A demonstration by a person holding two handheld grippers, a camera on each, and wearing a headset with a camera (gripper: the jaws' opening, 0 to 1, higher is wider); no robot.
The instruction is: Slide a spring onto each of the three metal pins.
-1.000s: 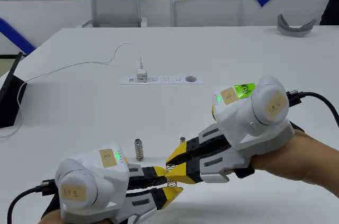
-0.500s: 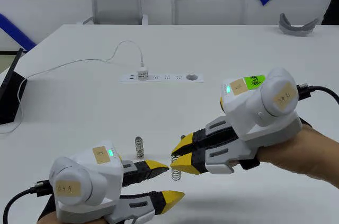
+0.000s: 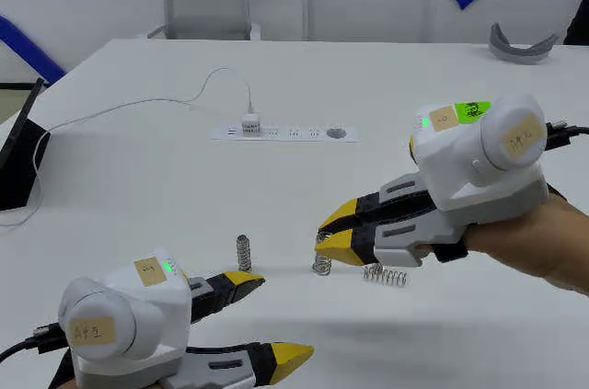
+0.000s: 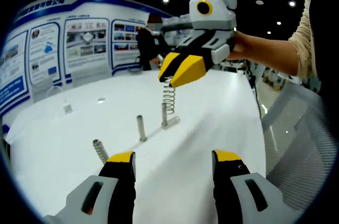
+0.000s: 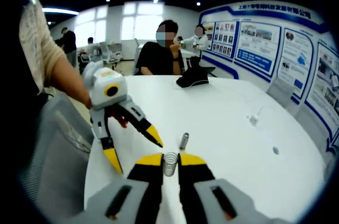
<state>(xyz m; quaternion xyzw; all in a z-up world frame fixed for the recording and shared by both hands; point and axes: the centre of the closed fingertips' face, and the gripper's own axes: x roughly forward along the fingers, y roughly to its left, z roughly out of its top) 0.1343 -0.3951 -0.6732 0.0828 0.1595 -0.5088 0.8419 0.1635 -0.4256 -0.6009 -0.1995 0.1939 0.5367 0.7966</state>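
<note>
Spring [image 3: 322, 263] stands pinched at its top by right gripper [image 3: 322, 236], held upright to settle over pin [image 4: 163, 117]; left gripper [image 3: 273, 315] hangs wide open, empty.

Left tool [image 3: 269, 318], right tool [image 3: 331, 233]: white housings, tan handwritten labels [image 3: 522, 138], yellow-tipped black jaws, black cables [image 3: 566, 131]. Beige knit sleeve [image 4: 304, 38].

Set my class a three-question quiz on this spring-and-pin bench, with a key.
1. True or false: the left claw is shut on a spring.
2. The right claw grips: A) a spring B) a cable C) nothing.
3. How many pins in the left gripper view stand bare?
Key: 1 false, it is open; 2 A; 3 one, the middle pin.
</note>
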